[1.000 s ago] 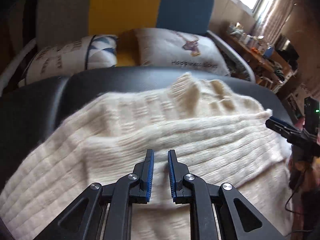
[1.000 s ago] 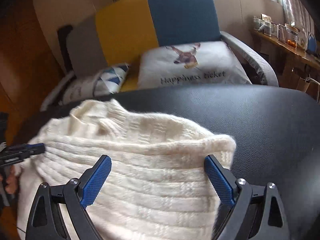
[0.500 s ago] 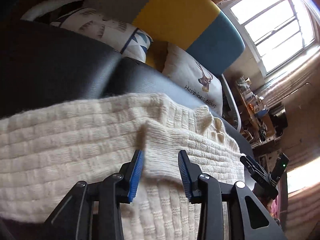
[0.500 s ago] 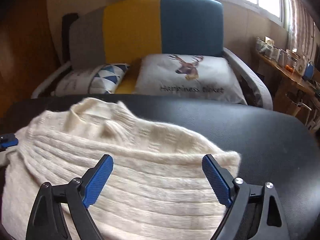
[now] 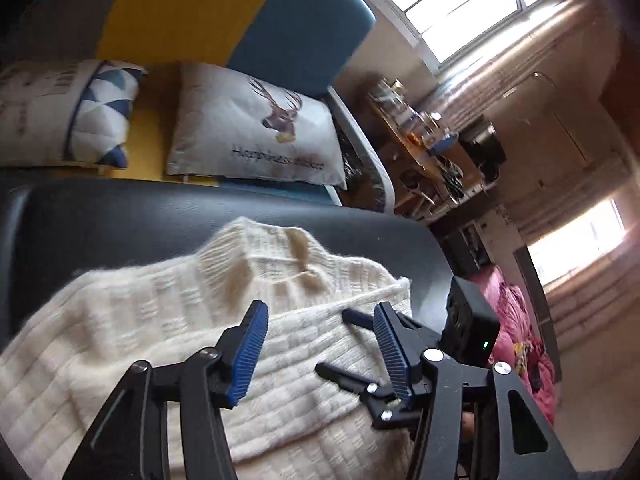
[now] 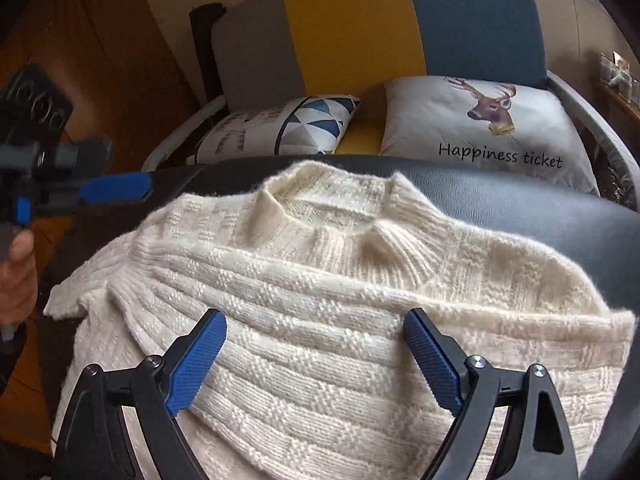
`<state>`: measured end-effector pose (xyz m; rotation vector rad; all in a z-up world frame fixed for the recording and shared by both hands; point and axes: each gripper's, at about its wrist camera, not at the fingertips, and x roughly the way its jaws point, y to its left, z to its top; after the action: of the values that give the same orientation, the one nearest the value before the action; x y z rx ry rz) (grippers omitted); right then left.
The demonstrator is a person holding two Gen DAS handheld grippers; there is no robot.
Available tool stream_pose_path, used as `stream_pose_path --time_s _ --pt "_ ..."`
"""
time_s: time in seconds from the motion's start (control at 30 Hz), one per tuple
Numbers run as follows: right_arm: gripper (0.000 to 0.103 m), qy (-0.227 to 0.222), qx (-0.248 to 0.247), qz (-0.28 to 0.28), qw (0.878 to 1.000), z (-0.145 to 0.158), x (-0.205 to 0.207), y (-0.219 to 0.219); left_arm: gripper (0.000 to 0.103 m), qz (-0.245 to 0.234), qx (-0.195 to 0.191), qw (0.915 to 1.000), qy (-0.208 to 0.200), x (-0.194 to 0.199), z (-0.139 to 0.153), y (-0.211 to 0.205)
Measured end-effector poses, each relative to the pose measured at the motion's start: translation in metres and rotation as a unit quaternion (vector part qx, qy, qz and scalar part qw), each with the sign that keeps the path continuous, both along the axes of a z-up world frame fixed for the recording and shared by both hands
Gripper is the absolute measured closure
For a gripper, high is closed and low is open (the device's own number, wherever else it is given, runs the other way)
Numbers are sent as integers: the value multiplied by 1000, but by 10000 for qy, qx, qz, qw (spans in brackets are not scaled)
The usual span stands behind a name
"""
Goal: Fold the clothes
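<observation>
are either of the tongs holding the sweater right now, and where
Nothing is held. The left tongs and the right tongs are both open above the cream sweater, with no knit pinched between their pads.

The deer cushion [image 6: 488,132] reads "Happiness ticket" beneath its stag's head; lettering on the triangle-patterned cushion [image 6: 280,132] is illegible.

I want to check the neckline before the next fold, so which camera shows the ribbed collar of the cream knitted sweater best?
The right wrist view: the ribbed collar of the cream knitted sweater lies in full view, rim and opening sharp. The left wrist view shows the collar smaller, slanted and slightly blurred.
</observation>
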<state>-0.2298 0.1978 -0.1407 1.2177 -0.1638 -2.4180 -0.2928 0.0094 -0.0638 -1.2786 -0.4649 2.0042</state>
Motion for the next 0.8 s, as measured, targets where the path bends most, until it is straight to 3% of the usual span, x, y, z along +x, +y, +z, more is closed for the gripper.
stream_pose_path --time_s 0.2,0.47,0.5,0.57,0.6,0.63,0.7,0.8 --pt "10 160 -457 -10 9988 -11 6 14 45 -497 -263 9965 -626 -67 -39 75" --pt "10 197 -776 -18 9968 -14 7 21 48 -1055 -446 9899 -833 -83 -72 113" --pt "10 199 -817 -22 9965 -14 7 22 50 -1108 -461 9893 -834 -83 -74 117" --pt "10 203 -881 -27 9959 -15 7 23 71 -1231 -632 9885 -603 -81 -75 127" --pt "10 208 -894 -29 9958 -15 7 23 94 -1293 -718 9878 -488 -80 -75 131" --pt "10 216 -900 -32 9957 -15 7 23 100 -1309 -498 9896 -318 -77 -67 131" --pt "10 245 -883 -40 9958 -15 8 22 100 -1311 -65 9913 3 -73 -50 130" --pt "10 247 -797 -64 9965 -16 7 20 100 -1185 -415 9920 117 -76 -56 136"
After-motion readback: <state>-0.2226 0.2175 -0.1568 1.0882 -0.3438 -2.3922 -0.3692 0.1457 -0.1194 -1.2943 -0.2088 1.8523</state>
